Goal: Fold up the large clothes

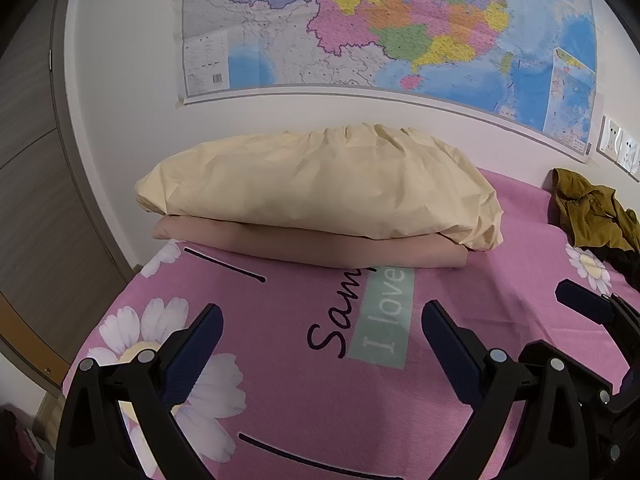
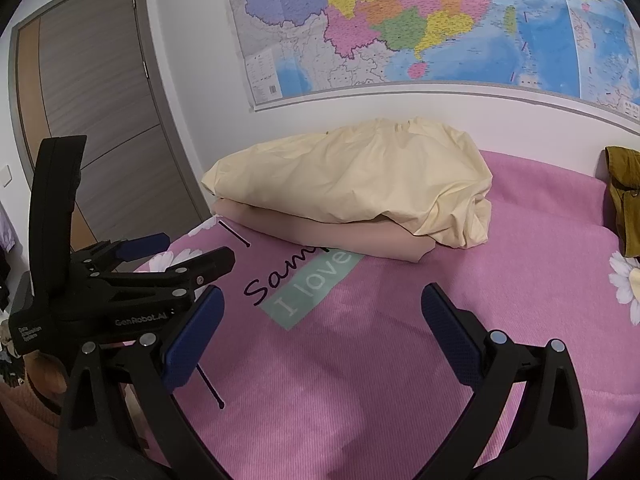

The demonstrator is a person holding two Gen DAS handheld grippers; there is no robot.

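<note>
A folded pale yellow cloth [image 1: 320,184] [image 2: 360,176] lies on top of a folded beige cloth [image 1: 312,244] [image 2: 340,236], stacked at the far side of the pink bed cover [image 1: 320,380] [image 2: 400,360] by the wall. An olive garment [image 1: 592,212] [image 2: 624,208] sits crumpled at the far right. My left gripper [image 1: 322,320] hovers open over the cover, short of the stack, holding nothing. My right gripper [image 2: 322,300] is open and empty too, just right of the left gripper [image 2: 196,248], which shows at the left of the right wrist view.
The cover has daisy prints [image 1: 132,332] and an "I love" label [image 1: 384,316] [image 2: 312,284]. A large map [image 1: 380,28] hangs on the white wall behind the bed. A grey-brown door [image 2: 100,120] stands left. Wall sockets [image 1: 620,148] are at the right.
</note>
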